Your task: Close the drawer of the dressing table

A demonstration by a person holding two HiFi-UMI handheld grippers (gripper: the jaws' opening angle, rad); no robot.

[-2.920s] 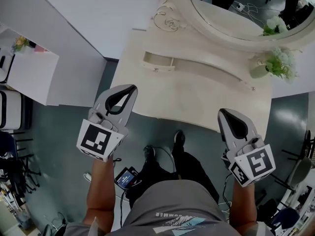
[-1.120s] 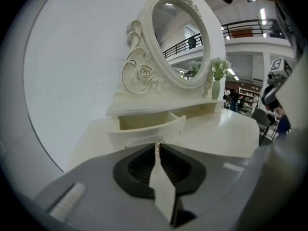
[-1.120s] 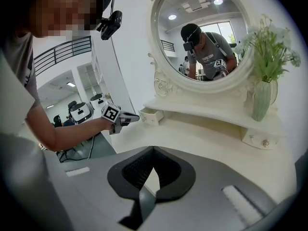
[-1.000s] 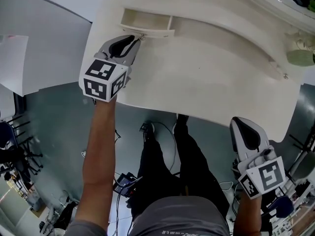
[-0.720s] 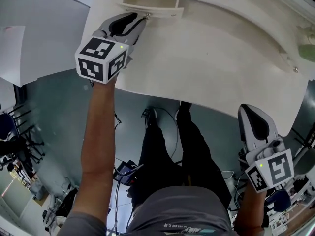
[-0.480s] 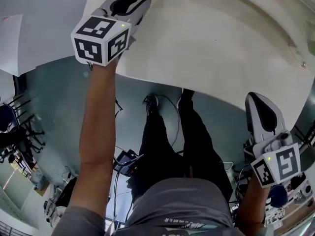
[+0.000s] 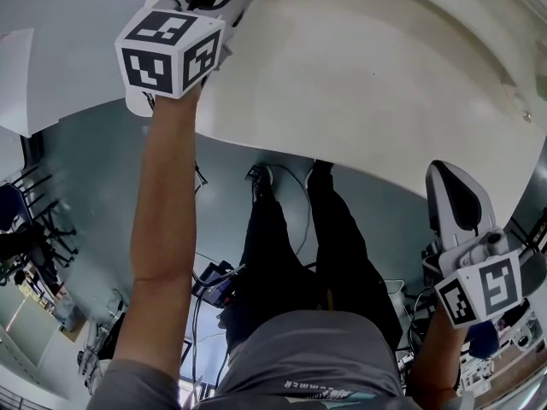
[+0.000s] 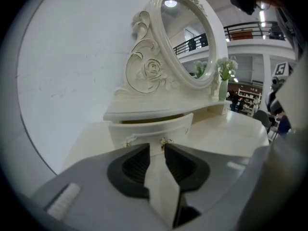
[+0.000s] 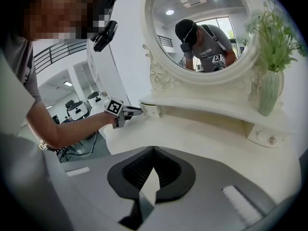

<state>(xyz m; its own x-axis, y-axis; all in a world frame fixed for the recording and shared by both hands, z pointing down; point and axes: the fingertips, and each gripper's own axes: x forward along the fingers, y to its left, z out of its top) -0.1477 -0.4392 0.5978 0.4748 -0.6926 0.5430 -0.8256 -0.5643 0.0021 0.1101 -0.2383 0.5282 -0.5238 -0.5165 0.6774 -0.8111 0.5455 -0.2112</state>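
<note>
Now pushed drawer (image 8: pixel 149 128) deeper; seemingly not flush yet. Loosened left gripper (image 8: pixel 156 148), jaws apart, empty, at drawer knob (image 8: pixel 166 141). Kept right gripper (image 9: pixel 153 150) pinched together, empty, well off drawer.

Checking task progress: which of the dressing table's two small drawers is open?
The left-end drawer, just ahead of the left gripper, juts out; the right-end drawer, beside the vase, sits flush.
</note>
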